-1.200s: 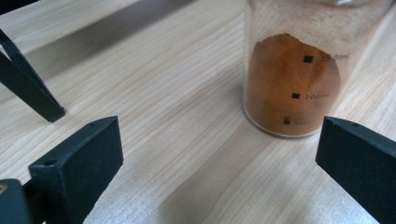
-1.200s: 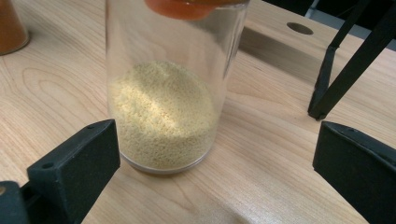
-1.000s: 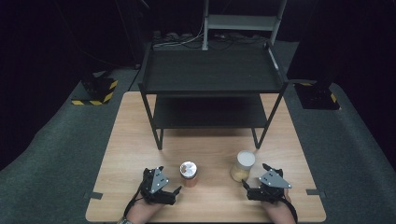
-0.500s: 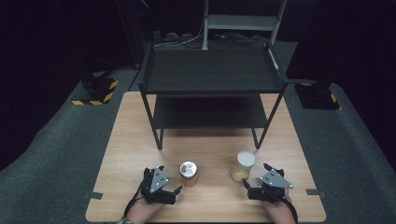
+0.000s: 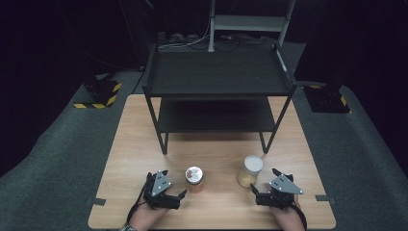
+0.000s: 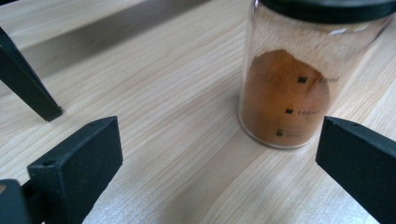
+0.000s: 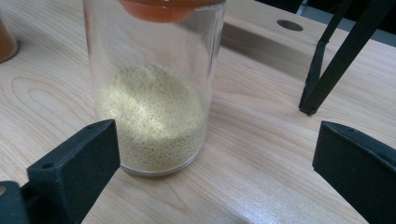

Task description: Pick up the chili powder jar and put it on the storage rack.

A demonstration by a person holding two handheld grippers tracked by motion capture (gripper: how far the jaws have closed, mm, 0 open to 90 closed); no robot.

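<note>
Nothing has moved; both grippers' fingers [image 6: 79,168] gape, empty.

Ahead of my left tool stands a clear glass jar [image 6: 299,79] with a dark lid, upright on the wood, partly filled with rust-orange powder heaped to one side, small printed measure marks running up its wall. Ahead of my right tool stands a second clear jar [image 7: 152,88], also upright, its lower part filled with pale yellow fine grains. From above the two stand well apart near the table's front edge, the powder jar [image 5: 194,178] to the left of the grain jar [image 5: 250,170].
</note>
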